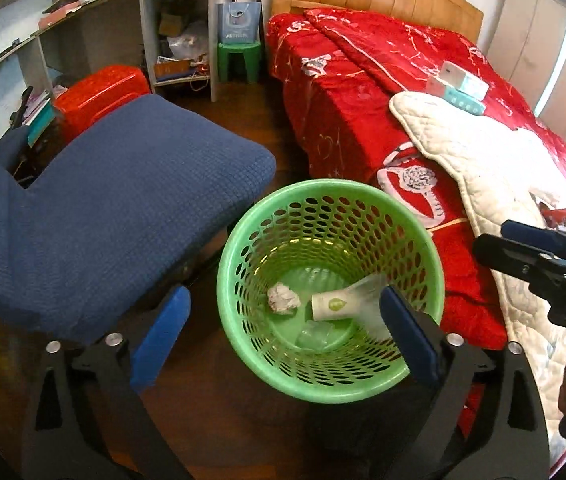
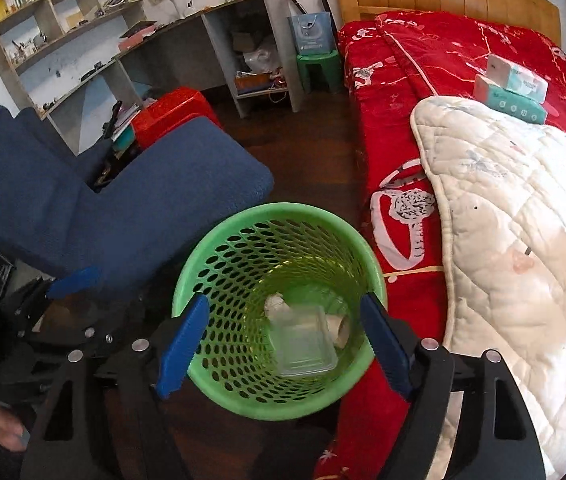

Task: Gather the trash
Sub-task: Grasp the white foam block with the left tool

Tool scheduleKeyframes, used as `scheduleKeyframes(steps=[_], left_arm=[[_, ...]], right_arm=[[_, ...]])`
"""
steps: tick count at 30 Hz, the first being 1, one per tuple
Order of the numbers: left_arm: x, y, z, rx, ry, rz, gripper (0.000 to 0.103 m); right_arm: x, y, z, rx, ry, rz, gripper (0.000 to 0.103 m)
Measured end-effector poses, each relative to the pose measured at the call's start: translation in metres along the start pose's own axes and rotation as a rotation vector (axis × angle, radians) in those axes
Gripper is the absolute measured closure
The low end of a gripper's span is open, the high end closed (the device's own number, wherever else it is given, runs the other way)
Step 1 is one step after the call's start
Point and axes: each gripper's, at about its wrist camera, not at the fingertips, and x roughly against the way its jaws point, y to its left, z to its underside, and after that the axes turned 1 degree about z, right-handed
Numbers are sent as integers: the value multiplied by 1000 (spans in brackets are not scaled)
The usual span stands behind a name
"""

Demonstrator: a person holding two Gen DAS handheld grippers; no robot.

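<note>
Both grippers hang over the green basket (image 2: 219,380) on the floor between blue chair (image 1: 123,200) and bed (image 1: 363,100). Right gripper (image 2: 285,344) spread wide, empty; a clear plastic tray (image 2: 303,340) lies inside directly below it. Left gripper (image 1: 283,332) also wide, empty.

Judgement: drop looks complete; lift straight up, avoid clipping the rim.

Basket holds crumpled paper (image 1: 283,299) and paper cup (image 1: 333,306). Tray edges hard to read through glare; basket floor partly hidden.

Dark wood floor (image 2: 307,148) carries green basket (image 2: 203,268), just beside bed (image 2: 423,60). Blue chair (image 2: 171,200) opposite the bed; green stool (image 2: 319,66) near the bed's headboard.
</note>
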Motion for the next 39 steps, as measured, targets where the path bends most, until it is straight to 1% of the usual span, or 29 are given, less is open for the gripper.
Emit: scheduleKeyframes(steps=[3, 5, 9, 12, 19, 22, 25, 27, 31, 34, 37, 39], left_arm=[[3, -9, -3, -14, -11, -6, 5], [4, -17, -3, -31, -20, -1, 5], [5, -40, -5, -68, -30, 16, 5], [7, -60, -7, -100, -41, 27, 5], [-1, -112, -12, -145, -12, 101, 5], [-7, -133, -13, -164, 10, 130, 5], [-11, -158, -17, -211, 21, 165, 5], [-12, -176, -21, -241, 23, 184, 5], [-15, -210, -35, -291, 20, 225, 5], [-22, -238, -48, -320, 32, 243, 5], [-30, -266, -61, -352, 40, 286, 5], [-36, -286, -69, -386, 45, 344, 6]], right_arm=[[10, -3, 6, 13, -13, 15, 23], [22, -10, 11, 18, -23, 34, 23], [45, -33, 22, 0, -44, 71, 17], [65, -56, 31, -20, -58, 106, 17], [110, -121, 59, -76, -87, 229, 16], [124, -153, 71, -123, -89, 270, 15], [138, -184, 80, -170, -97, 307, 15], [146, -203, 84, -204, -103, 323, 15], [159, -224, 90, -248, -119, 340, 15], [164, -238, 95, -269, -122, 347, 15], [167, -247, 98, -277, -122, 344, 15], [170, -253, 101, -275, -121, 344, 15]])
